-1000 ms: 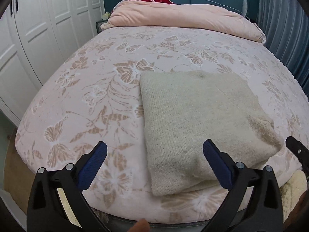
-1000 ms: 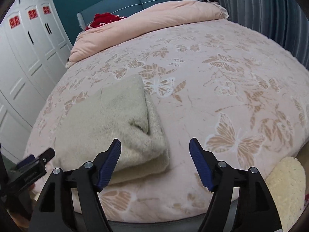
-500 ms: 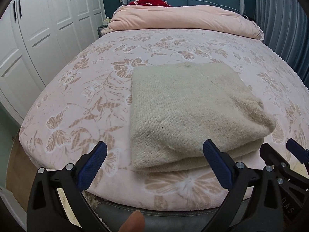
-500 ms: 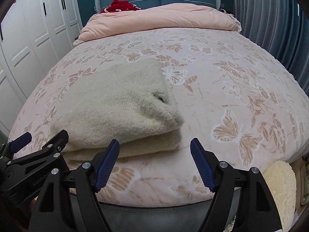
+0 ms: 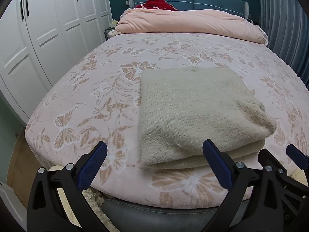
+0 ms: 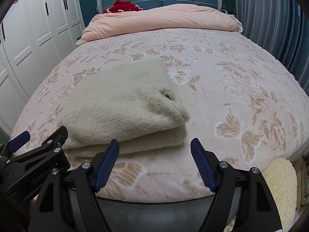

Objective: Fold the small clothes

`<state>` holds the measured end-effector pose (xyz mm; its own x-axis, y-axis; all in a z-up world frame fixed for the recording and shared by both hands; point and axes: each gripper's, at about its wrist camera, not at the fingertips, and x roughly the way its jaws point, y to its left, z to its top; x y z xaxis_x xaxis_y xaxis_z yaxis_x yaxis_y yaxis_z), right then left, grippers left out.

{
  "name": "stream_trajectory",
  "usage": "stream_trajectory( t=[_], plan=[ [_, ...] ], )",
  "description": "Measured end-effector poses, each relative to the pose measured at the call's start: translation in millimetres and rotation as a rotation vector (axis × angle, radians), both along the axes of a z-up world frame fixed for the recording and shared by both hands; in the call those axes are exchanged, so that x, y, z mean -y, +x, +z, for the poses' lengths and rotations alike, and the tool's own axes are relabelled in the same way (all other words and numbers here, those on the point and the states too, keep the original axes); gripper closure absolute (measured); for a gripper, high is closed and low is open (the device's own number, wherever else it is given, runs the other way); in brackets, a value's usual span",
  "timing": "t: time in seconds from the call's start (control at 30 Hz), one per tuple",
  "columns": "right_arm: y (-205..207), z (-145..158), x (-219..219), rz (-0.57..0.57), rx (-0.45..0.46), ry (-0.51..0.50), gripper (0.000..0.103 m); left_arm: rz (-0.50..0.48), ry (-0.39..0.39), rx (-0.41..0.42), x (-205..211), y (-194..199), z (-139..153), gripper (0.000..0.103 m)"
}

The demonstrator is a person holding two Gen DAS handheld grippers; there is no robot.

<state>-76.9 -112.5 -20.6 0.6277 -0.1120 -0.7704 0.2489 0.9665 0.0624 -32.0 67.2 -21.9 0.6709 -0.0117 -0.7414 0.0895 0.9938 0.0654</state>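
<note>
Compared with a second ago, both grippers have drawn back toward the foot of the bed (image 5: pixel 81 96); the sweater (image 5: pixel 193 112) now lies farther ahead of the pads, and the bed's grey foot edge shows below. The sweater itself lies as it did half a second ago.

One sweater, beige and knitted, lies folded in stacked layers on the butterfly-print cover, near the foot edge. Two grippers: the left gripper (image 5: pixel 154 166) hangs with its jaws spread wide and nothing between them, just short of the sweater's near edge. The right gripper (image 6: pixel 154 164) is likewise spread and empty, beside the sweater's near right corner.

One pink duvet (image 5: pixel 189 23) lies rolled at the headboard, one red garment (image 5: pixel 156 2) behind it.
</note>
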Motion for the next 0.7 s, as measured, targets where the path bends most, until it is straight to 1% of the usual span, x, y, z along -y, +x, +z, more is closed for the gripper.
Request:
stream_trajectory(
  t=[0.07, 0.37, 0.53, 0.7],
  plan=[
    [-0.3, -0.3, -0.8, 0.002, -0.001, -0.001, 0.029, 0.004, -0.012, -0.01, -1.4, 0.9, -1.5, 0.006],
    [-1.4, -3.4, -2.3, 0.002, -0.011, 0.002, 0.029, 0.009, -0.006, -0.018, -2.7, 0.7, -4.9, 0.006],
    [-1.0, -3.1, -2.0, 0.002, -0.012, 0.006, 0.029, 0.012, 0.029, -0.001, -1.0, -1.0, -4.1, 0.006],
    [-1.3, -5.4, -5.0, 0.007, -0.013, 0.005, 0.029, 0.017, 0.014, -0.021, -4.6, 0.2, -5.8, 0.006]
  ],
)
